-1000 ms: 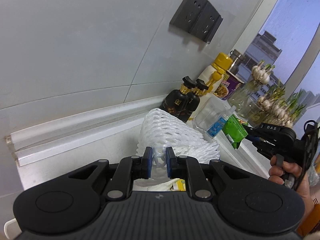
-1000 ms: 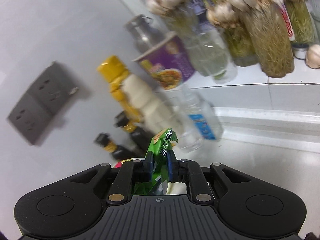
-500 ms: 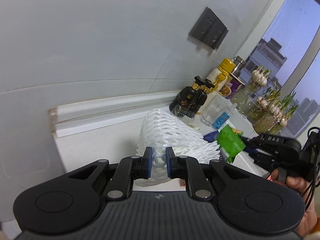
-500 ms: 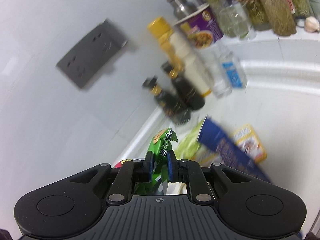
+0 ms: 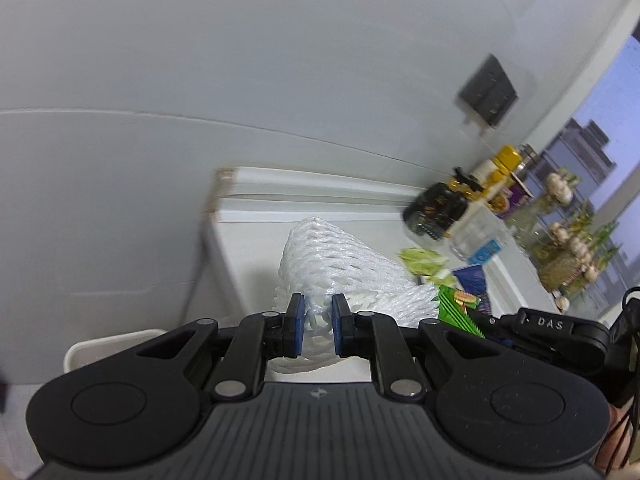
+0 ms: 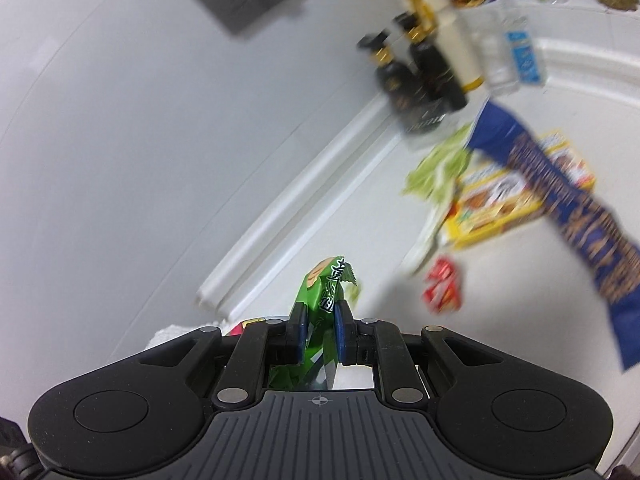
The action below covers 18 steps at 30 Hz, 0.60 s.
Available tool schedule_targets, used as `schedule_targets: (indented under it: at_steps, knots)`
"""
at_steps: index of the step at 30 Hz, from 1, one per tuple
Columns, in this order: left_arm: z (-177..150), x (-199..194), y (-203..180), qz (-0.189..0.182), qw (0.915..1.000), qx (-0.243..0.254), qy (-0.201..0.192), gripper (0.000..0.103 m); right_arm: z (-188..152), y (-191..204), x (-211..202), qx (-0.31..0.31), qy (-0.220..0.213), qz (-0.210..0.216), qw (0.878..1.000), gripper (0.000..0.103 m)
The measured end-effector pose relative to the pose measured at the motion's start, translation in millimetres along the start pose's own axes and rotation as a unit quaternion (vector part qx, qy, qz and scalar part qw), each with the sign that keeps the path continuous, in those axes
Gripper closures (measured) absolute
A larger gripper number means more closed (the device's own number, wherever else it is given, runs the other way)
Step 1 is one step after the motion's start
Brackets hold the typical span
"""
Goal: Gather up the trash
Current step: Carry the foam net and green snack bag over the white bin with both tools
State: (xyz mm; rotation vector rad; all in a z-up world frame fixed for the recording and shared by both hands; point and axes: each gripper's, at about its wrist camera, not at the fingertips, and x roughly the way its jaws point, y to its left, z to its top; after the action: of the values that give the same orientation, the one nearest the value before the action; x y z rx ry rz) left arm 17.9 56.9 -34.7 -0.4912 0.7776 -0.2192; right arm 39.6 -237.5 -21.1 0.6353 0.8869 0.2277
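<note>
Littering white counter [image 6: 360,240]: wrappers [image 6: 500,200], bottles [image 6: 420,80].

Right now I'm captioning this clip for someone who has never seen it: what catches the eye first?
The white foam fruit net bulges ahead of the left gripper, which is shut on its edge. The right gripper pinches a bright green snack wrapper upright. Beyond them, a long blue packet, a yellow box and a red wrapper litter the white counter.

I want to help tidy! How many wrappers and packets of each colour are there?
Green wrapper: 1
Blue wrapper: 1
Yellow packet: 1
Red wrapper: 1
Total: 4
A pink bit by the right gripper is too hidden to count.
</note>
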Motion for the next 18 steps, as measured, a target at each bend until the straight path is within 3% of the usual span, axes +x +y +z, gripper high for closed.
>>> schedule_targets:
  at_steps: [10, 18]
  knots:
    - [-22.4, -31.0, 65.6, 0.051, 0.9946, -0.09, -0.005, 0.09, -41.8, 46.3, 29.5, -0.059, 0.076, 0.014, 0.995, 0.088]
    - [-38.3, -45.5, 107.7, 0.098, 0.9859, -0.135, -0.02, 0.09, -80.0, 90.7, 55.6, -0.135, 0.133, 0.018, 0.982, 0.088]
